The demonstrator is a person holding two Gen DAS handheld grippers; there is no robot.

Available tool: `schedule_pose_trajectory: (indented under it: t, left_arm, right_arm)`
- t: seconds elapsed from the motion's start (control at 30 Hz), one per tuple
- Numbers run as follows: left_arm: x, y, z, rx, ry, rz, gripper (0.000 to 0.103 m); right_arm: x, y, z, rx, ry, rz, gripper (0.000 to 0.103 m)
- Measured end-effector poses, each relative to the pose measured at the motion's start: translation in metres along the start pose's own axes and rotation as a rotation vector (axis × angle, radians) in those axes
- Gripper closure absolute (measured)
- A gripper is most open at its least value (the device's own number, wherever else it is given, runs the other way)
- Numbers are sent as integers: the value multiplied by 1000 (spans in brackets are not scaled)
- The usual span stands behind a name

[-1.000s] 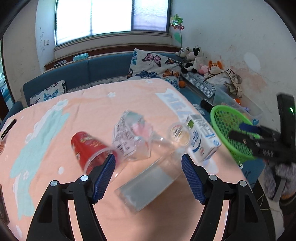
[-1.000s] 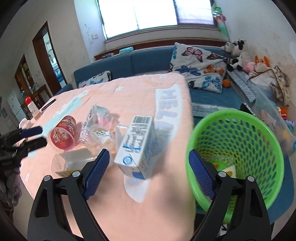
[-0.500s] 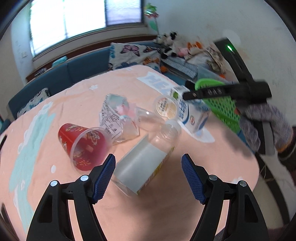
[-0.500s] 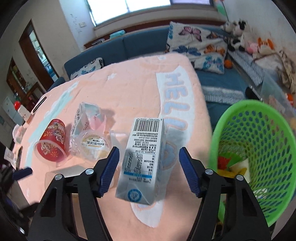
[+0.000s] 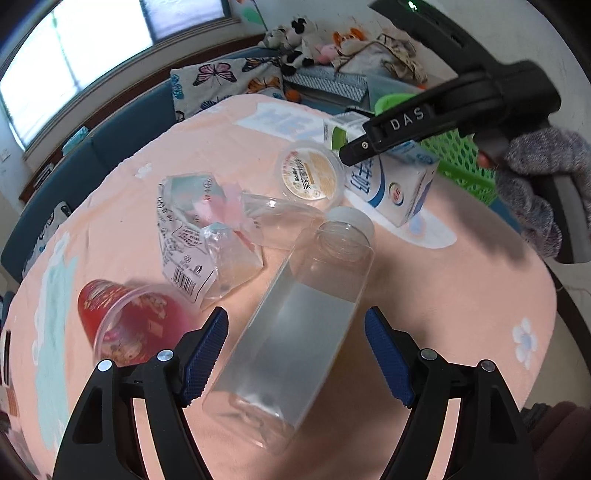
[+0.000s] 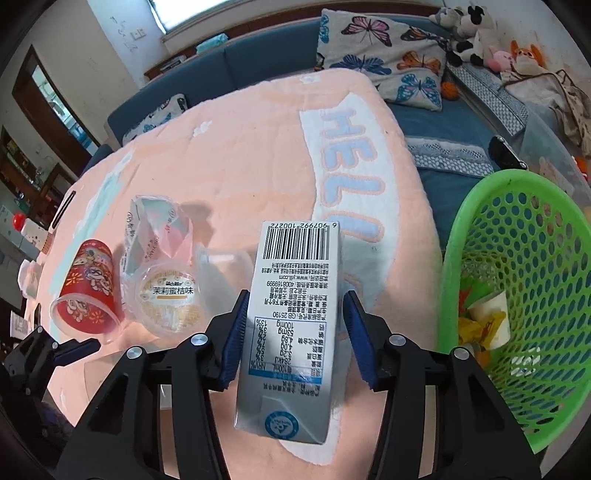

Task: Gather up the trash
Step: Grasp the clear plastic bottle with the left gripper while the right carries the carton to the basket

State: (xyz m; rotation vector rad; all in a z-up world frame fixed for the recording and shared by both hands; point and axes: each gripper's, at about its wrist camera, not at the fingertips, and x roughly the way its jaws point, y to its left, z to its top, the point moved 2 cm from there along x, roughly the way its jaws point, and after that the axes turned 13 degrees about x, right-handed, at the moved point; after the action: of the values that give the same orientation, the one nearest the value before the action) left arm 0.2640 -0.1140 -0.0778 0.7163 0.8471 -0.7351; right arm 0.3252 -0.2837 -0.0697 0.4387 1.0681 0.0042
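A big window (image 5: 103,48) gives bright daylight over the blue sofa (image 6: 258,62), which stands along the white wall (image 6: 110,33). A butterfly cushion (image 6: 384,55) leans at the sofa's right end, with soft toys (image 6: 469,33) near the corner. At the left, a dark wooden doorway (image 6: 40,99) opens.

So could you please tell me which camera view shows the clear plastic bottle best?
The left wrist view: the clear plastic bottle lies full length on the pink cloth, white cap visible, between the open left tool. The right wrist view shows only a faint clear edge at lower left.
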Motion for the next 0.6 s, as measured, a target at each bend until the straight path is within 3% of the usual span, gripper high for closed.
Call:
schedule_pose_trajectory:
  t: [0.2, 0.4, 0.6]
  left_arm:
    - [13, -1, 4, 32, 30, -18, 29]
    - [18, -1, 5, 51, 44, -37, 29]
    - [24, -3, 7, 53, 38, -67, 36]
  right_arm:
    - [-12, -3, -1, -25, -14, 3, 61]
    - [-34, -20, 0, -17, -39, 15, 61]
    - [-63, -49, 6, 11, -88, 11, 61]
